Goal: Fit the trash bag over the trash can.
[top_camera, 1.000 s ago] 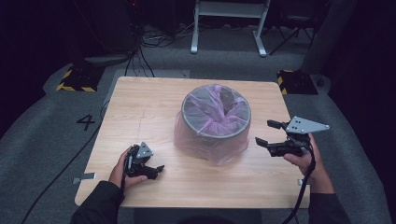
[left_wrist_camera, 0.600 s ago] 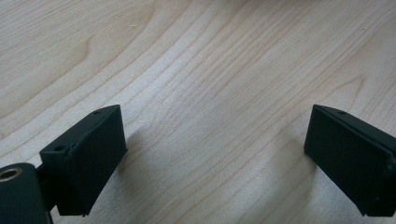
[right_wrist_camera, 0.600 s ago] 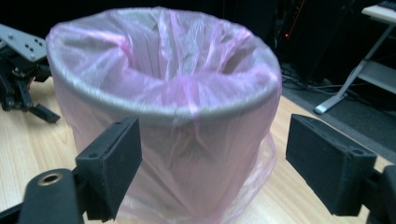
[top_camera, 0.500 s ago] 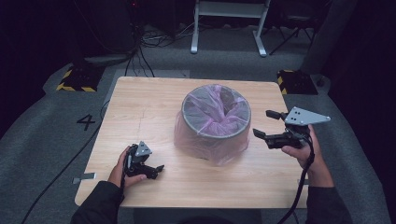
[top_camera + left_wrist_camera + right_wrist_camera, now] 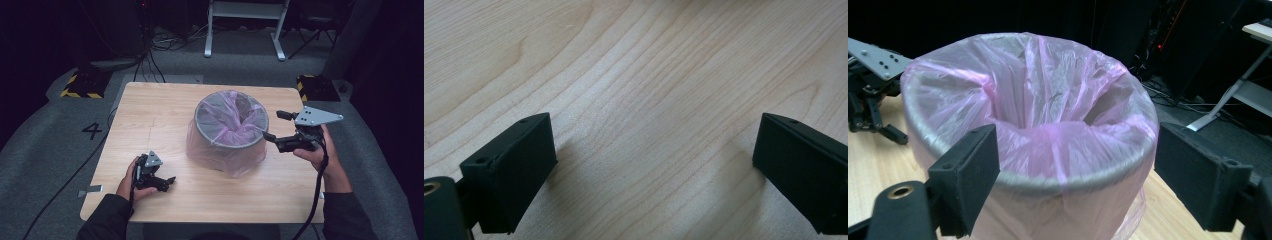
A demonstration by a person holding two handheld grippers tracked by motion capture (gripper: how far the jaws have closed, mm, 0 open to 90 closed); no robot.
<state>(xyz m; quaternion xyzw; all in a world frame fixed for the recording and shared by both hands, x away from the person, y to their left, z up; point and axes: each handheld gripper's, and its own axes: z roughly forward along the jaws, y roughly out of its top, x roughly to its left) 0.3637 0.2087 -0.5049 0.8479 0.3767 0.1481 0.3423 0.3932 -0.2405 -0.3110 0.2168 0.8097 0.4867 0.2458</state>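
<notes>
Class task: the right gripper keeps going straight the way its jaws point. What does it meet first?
Most likely the pink bag stretched over the bin's rim. The right gripper, jaws open, points at the near rim, so the bag-covered rim looks first in line.

Left gripper (image 5: 167, 182) rests low at near left, jaws spread wide; right gripper (image 5: 275, 125) raised (jaws apart), pointing left.

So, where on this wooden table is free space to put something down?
The light wooden table is bare along its far-left part, between the far edge and the left hand-held gripper. The near strip in front of the grey bin lined with a pink plastic bag is free too. Crowded: between bin and right hand-held gripper.
</notes>
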